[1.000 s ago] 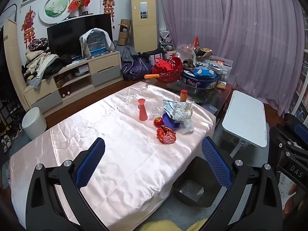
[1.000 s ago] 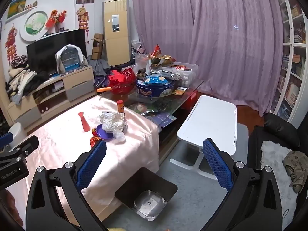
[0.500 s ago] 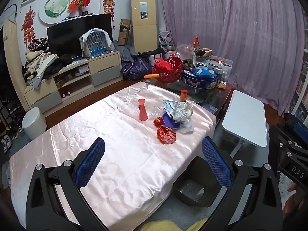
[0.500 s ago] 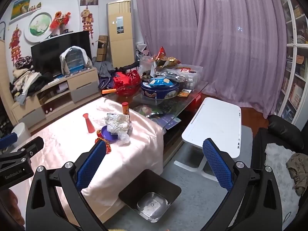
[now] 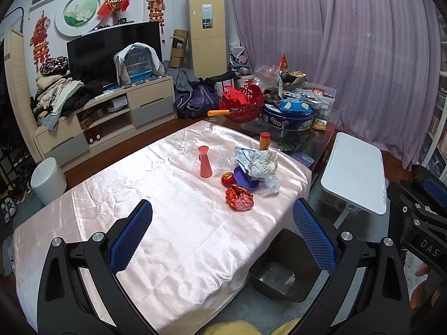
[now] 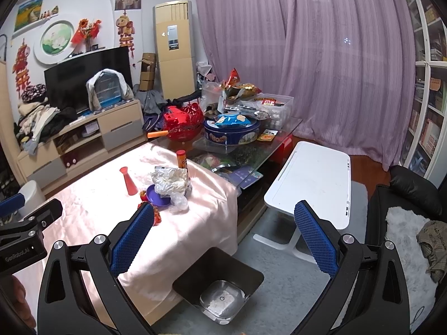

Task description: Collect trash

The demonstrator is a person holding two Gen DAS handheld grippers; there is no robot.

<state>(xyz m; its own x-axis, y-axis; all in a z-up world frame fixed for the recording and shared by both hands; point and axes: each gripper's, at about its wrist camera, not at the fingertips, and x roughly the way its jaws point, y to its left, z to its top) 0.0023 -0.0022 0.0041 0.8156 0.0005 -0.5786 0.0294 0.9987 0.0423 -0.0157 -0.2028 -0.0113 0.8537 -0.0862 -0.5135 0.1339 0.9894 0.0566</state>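
A crumpled red foil wrapper lies on the pink tablecloth at the table's right end. Behind it are a purple dish, crumpled white paper and clear plastic. A black trash bin stands on the floor by the table corner; it also shows in the right wrist view. My left gripper is open and empty above the near tablecloth. My right gripper is open and empty above the bin; the paper lies ahead on its left.
A red cone cup, a small red ball and an orange tube stand near the trash. A cluttered glass table is behind. A white side table stands right, a black sofa far right.
The right gripper has risen and swung slightly left, so the table and bin sit lower and nearer centre in its view. The left gripper has barely moved.
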